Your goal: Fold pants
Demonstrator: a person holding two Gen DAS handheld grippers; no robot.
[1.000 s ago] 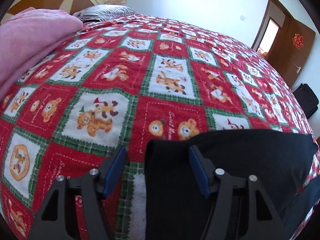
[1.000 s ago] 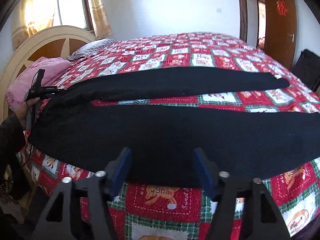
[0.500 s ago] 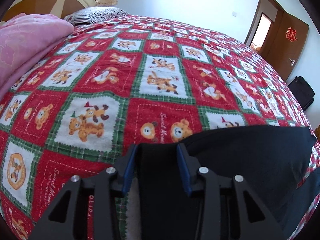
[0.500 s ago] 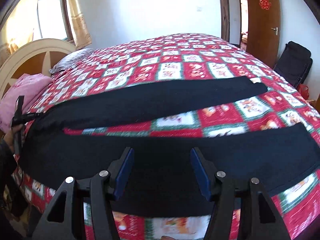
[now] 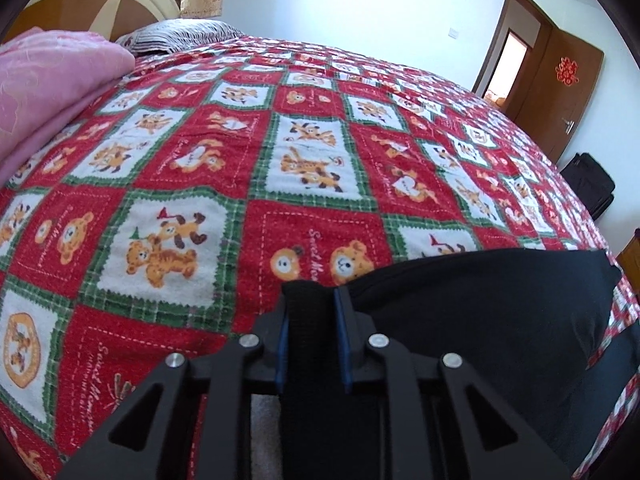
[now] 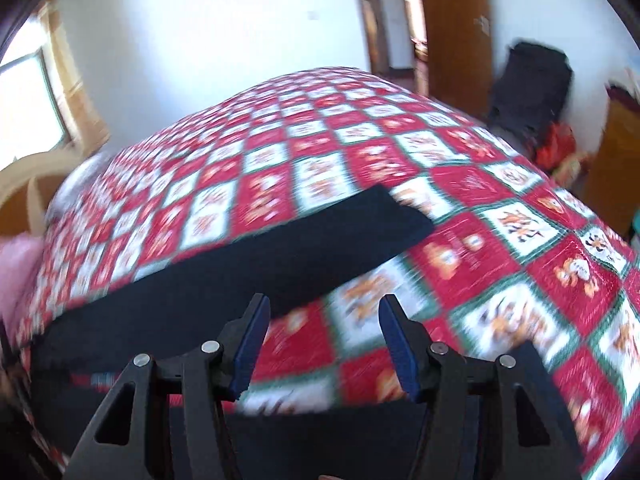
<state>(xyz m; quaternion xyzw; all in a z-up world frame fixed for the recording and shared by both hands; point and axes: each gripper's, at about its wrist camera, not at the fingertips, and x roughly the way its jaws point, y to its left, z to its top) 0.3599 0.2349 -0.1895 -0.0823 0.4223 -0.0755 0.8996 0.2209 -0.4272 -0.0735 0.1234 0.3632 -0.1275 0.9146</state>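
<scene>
Left gripper (image 5: 310,312): my jaws, wide apart a second ago, are closing on the waistband corner of the black pants (image 5: 500,300), which lie spread on the bear-print bedspread (image 5: 240,160). Right gripper (image 6: 324,344): half open, empty, swung from the near leg toward the far leg's cuff (image 6: 396,216). One corner secured; second grasp pending.
</scene>
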